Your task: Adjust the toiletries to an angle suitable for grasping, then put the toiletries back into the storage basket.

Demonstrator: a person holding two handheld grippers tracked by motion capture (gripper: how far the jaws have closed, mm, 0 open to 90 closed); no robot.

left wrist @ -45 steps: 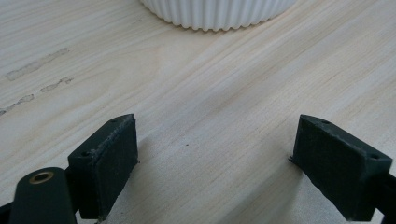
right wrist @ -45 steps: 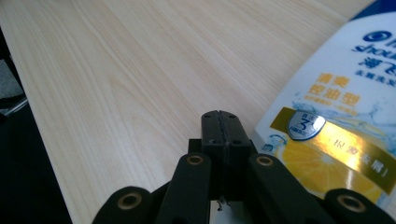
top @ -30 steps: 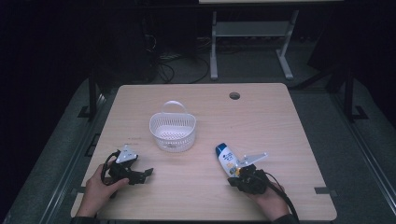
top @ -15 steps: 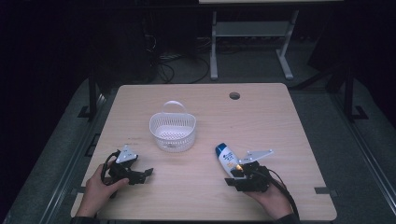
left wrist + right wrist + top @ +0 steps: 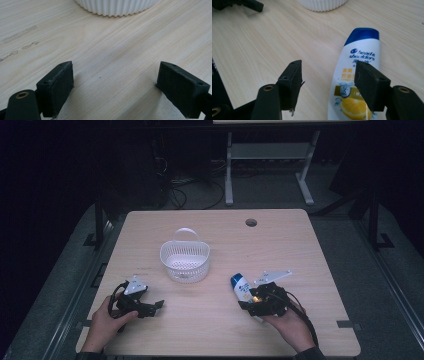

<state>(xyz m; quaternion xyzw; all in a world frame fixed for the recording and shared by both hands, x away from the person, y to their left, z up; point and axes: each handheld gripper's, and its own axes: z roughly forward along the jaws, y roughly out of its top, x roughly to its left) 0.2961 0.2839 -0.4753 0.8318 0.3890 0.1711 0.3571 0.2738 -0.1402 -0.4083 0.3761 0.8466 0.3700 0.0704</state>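
Right tool [image 5: 328, 82], jaws lately opening, now above lying shampoo bottle [image 5: 355, 75].

The white plastic shampoo bottle with a blue cap [image 5: 359, 75] lies flat on its back on my table, label up. Blue brand lettering sits under the cap, and a gold band and a yellow lemon slice are printed lower down. Its cap end points toward the far side of the table. From above, the bottle [image 5: 242, 288] rests on my right, near the front edge.
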